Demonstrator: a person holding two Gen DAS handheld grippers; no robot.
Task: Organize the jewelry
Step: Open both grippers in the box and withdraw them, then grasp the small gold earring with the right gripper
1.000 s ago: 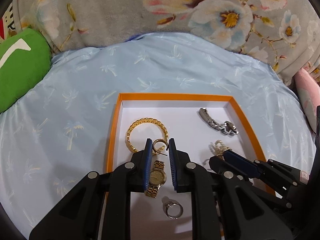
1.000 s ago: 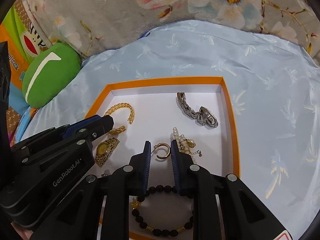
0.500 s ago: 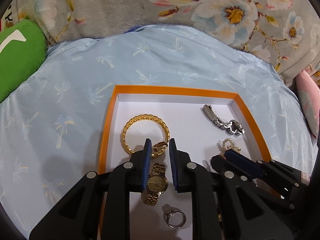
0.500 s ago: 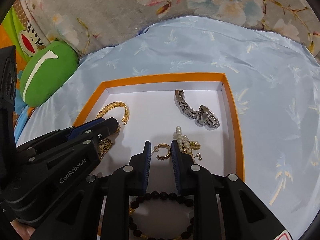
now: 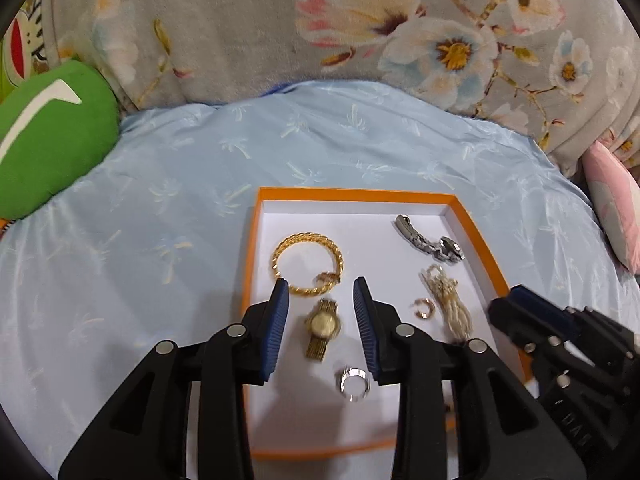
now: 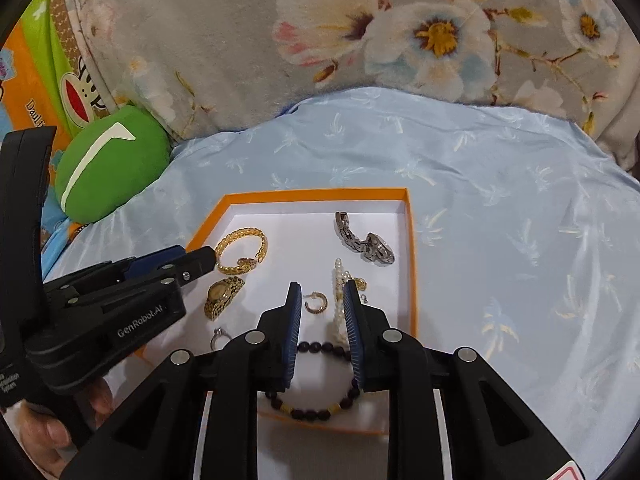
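Observation:
An orange-rimmed white tray (image 5: 360,195) (image 6: 320,193) lies on the blue sheet. It holds a gold chain bracelet (image 5: 307,264) (image 6: 241,251), a gold watch (image 5: 322,334) (image 6: 223,297), a silver watch (image 5: 430,239) (image 6: 364,239), a pearl strand (image 5: 450,302) (image 6: 339,280), two gold hoop earrings (image 5: 424,308) (image 5: 329,278) (image 6: 316,302), a silver ring (image 5: 353,383) (image 6: 219,336) and a dark bead bracelet (image 6: 312,380). My left gripper (image 5: 320,286) is open and empty above the gold watch. My right gripper (image 6: 321,289) is open above one hoop earring.
A green plush cushion (image 5: 48,136) (image 6: 112,160) sits at the left. A floral blanket (image 5: 360,32) rises behind the sheet. A pink pillow (image 5: 616,208) lies at the right. Blue sheet (image 6: 500,208) spreads around the tray.
Both grippers have opened and let go of their hoop earrings, which now lie in the tray. Both have pulled back a little.

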